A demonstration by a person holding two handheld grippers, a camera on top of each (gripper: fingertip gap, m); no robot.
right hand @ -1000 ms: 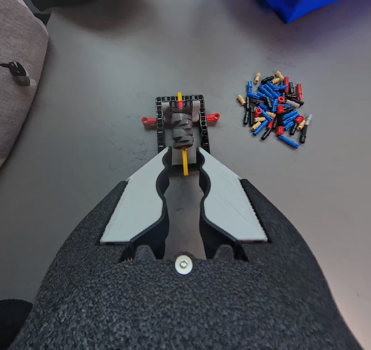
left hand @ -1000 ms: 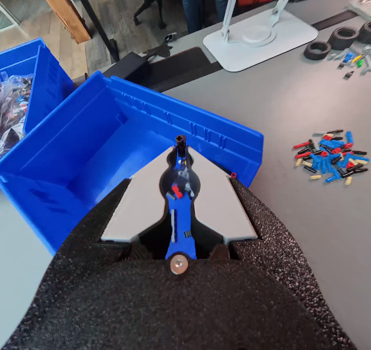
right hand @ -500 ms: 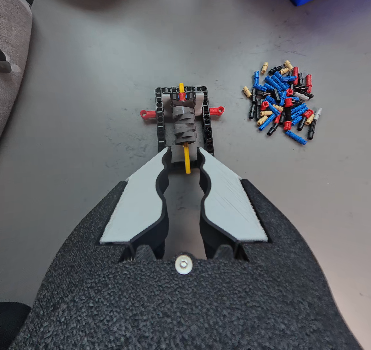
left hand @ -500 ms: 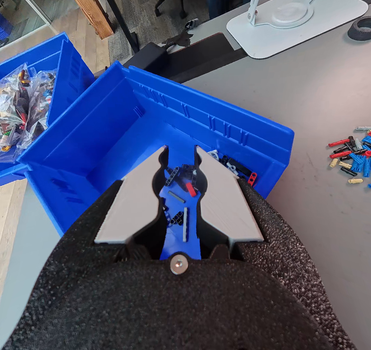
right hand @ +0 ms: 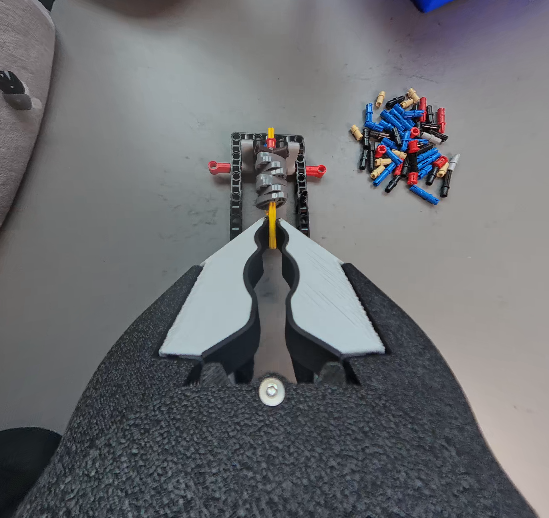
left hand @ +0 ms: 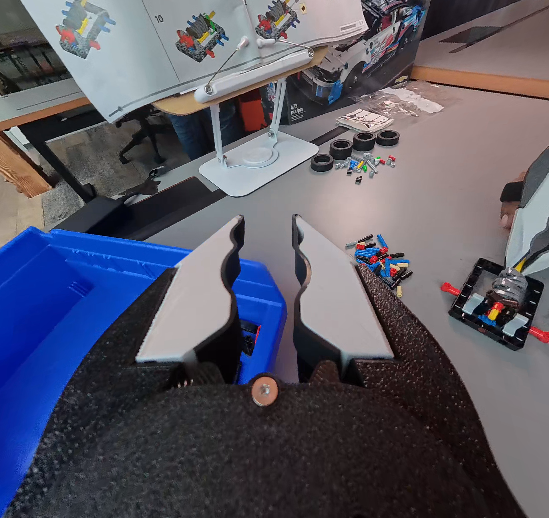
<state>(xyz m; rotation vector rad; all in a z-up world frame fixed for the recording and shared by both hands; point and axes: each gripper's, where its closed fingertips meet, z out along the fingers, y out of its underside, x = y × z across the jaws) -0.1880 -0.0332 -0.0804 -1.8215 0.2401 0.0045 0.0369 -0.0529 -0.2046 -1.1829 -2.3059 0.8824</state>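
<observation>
From where I stand, the right gripper (right hand: pixel 271 221) is down at the near end of a small black brick frame (right hand: pixel 236 176) lying flat on the grey table (right hand: pixel 148 117). Its two fingertips are pinched onto the yellow axle (right hand: pixel 272 230) that sticks out of the dark grey twisted gear stack (right hand: pixel 271 176) inside the frame; the axle runs straight back between the fingers, its free end lying in the hollow behind the tips. A red pin (right hand: pixel 218 167) juts from each long side of the frame. To the right, well apart from the fingers, lies a loose pile of blue, black, red and tan pins (right hand: pixel 407 144).

The left gripper (left hand: pixel 267 221) is held up above the table with its fingers spread wide and nothing between them. Its left finger (left hand: pixel 202 289) hangs over the near corner of a blue bin (left hand: pixel 44 295), where a few small dark parts show; the right finger sits over bare table. Beyond it stand a white stand (left hand: pixel 258 161) holding an open instruction booklet (left hand: pixel 178 28), four black tyres (left hand: pixel 353 147) and a boxed car kit (left hand: pixel 371 51).
</observation>
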